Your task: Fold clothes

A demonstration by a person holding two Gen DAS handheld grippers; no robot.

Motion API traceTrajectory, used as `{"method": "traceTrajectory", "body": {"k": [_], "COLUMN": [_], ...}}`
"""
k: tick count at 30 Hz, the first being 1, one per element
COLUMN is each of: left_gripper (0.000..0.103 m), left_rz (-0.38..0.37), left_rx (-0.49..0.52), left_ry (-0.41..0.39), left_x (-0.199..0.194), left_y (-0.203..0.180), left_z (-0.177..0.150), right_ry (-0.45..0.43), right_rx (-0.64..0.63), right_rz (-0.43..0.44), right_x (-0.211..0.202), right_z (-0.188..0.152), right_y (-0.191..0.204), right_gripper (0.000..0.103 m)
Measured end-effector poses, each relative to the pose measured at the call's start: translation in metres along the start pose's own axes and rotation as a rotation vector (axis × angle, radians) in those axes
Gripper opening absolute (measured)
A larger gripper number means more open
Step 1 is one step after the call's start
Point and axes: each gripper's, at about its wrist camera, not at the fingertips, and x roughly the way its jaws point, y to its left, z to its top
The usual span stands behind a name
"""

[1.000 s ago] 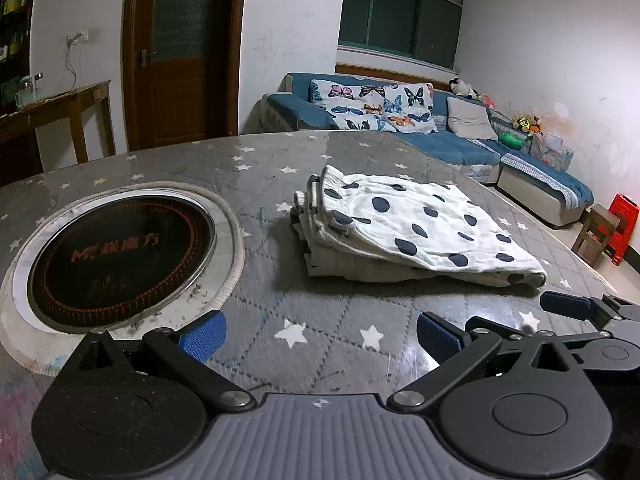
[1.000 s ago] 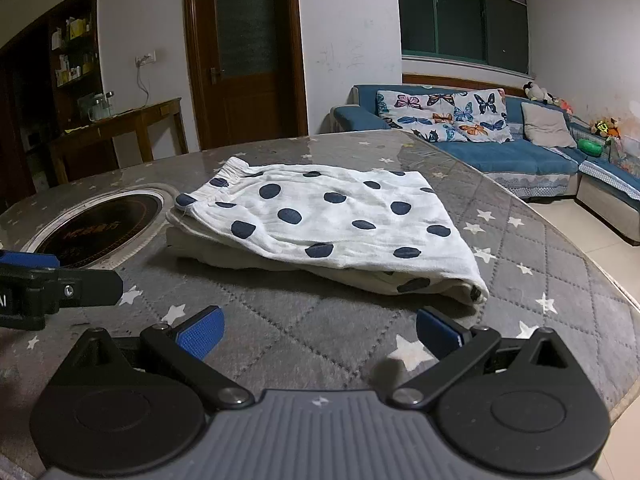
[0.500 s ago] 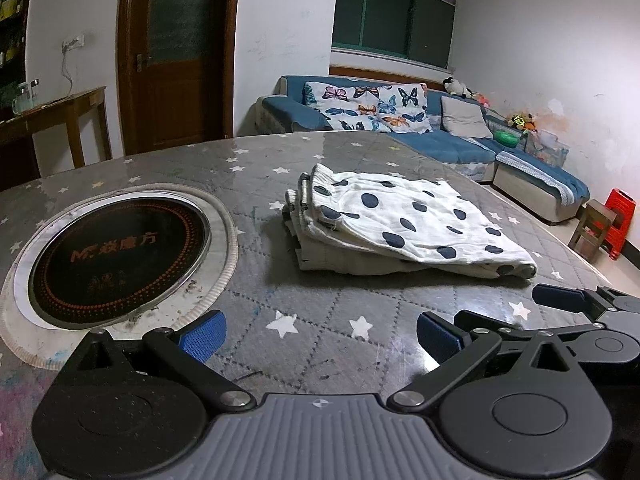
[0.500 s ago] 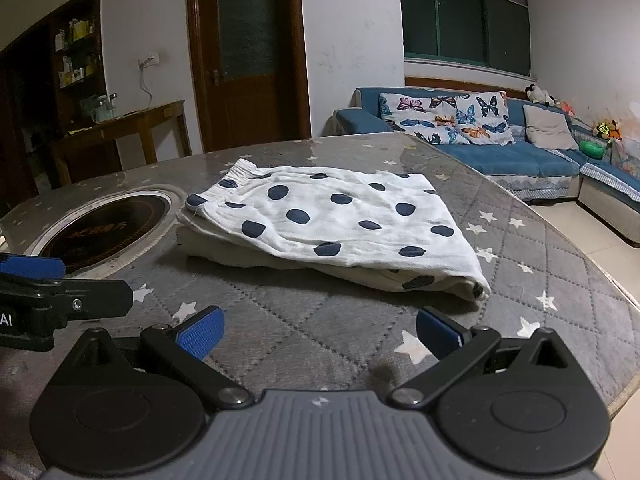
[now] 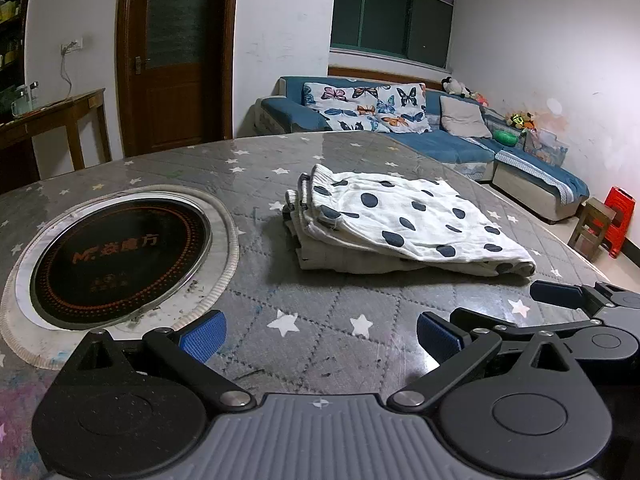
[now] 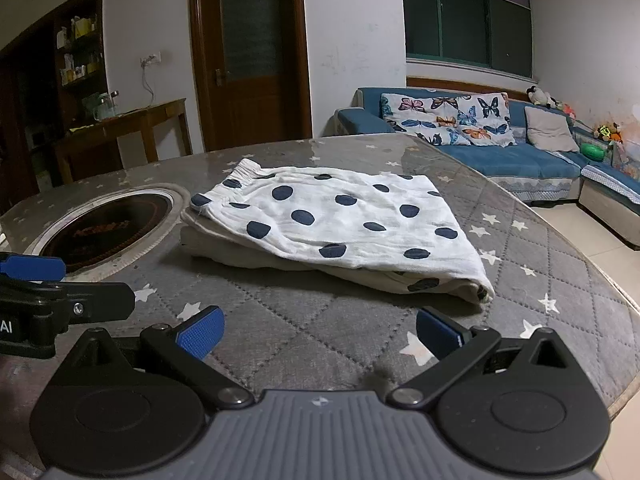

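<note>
Cotton item: white polka-dot garment (image 6: 340, 220), folded flat atop beige pile, mid table, just right of inset cooktop (image 5: 120, 244).
Table: gray star-print quilted cover (image 5: 320, 316).
Left gripper (image 5: 320, 330): jaws wide apart, empty, hovering short of pile.
Right gripper (image 6: 318, 330): jaws wide apart, empty, near pile's front edge.
Step, prob.: fold looks done; check only.
Tip: if tidying, pinch loose near-right corner low, w/o dragging top layer; keep stack square.

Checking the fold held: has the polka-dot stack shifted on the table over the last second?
No. The polka-dot stack keeps its spot beside the round hob in the left wrist view.
</note>
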Motion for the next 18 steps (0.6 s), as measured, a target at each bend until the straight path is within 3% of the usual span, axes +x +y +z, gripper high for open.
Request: {"method": "traceTrajectory", "body": {"k": [18], "left_gripper": [0.103], "left_rz": [0.004], "left_rx": [0.010], "left_ry": [0.015], "left_x": [0.012], "left_y": [0.001], "left_z": [0.007], "right_ry": [0.019], "right_rx": [-0.005], "right_rz": [0.000], "right_x": [0.013], "right_z": [0.005], "right_y": [-0.003], "right_gripper": [0.103]}}
